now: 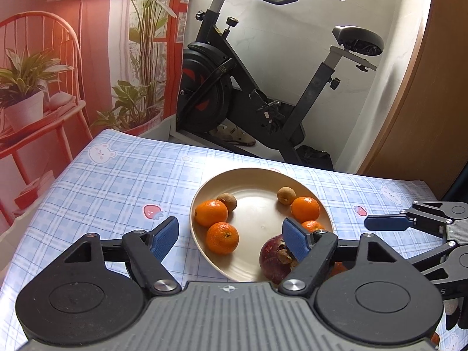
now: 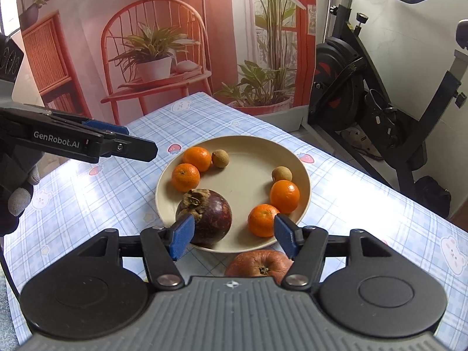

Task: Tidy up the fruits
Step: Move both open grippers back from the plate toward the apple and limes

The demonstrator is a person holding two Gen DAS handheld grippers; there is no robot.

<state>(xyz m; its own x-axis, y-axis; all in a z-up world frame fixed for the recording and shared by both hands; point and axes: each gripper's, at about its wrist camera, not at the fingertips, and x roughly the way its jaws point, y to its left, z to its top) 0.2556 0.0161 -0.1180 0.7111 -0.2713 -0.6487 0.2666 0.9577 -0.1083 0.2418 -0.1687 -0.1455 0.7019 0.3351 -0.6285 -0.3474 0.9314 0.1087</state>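
A beige plate [image 1: 257,204] [image 2: 239,181] on the checked cloth holds several tangerines, such as the one at its left [image 1: 210,213] [image 2: 185,177]. It also holds two brown longans [image 1: 286,195] [image 2: 281,174] and a dark purple mangosteen [image 1: 276,259] [image 2: 207,219]. My left gripper [image 1: 231,238] [image 2: 128,137] hangs open over the plate's near left rim, its right pad just in front of the mangosteen. My right gripper [image 2: 234,237] [image 1: 397,239] is open at the near rim, with the mangosteen by one pad and a tangerine [image 2: 262,219] by the other, gripping neither. A red apple [image 2: 259,264] lies on the cloth under it.
An exercise bike [image 1: 248,87] stands beyond the table's far edge. A printed backdrop [image 2: 175,44] with a chair and plants hangs to its left. A wooden door [image 1: 424,102] is at the right. A gloved hand [image 2: 17,193] holds the left gripper.
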